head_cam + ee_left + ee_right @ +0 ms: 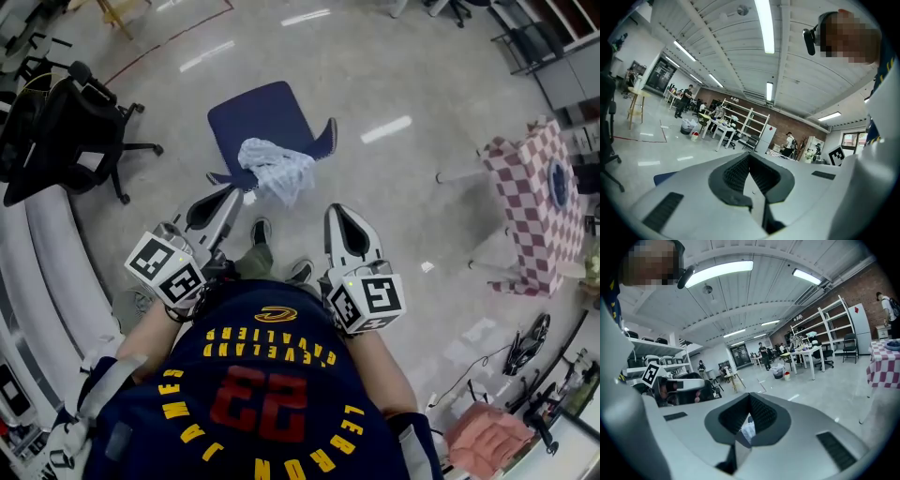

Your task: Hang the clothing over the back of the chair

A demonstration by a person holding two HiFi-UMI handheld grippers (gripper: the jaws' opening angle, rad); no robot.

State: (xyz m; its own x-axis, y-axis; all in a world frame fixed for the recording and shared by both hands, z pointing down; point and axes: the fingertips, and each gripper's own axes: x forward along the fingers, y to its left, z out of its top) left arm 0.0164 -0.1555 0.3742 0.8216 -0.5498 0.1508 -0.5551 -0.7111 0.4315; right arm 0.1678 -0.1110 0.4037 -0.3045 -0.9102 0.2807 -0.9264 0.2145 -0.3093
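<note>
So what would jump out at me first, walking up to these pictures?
Probably the pale crumpled garment draped over the near edge, seemingly the back, of the dark blue chair on the floor ahead. Then the white left gripper and right gripper, both empty, held close to the person's navy jersey with yellow lettering, each carrying a black-and-white marker cube.

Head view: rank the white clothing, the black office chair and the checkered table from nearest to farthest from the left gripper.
Measured from the left gripper:
1. the white clothing, just ahead, lying on the seat of the blue chair.
2. the black office chair, off to the left.
3. the checkered table, far over on the right.
</note>
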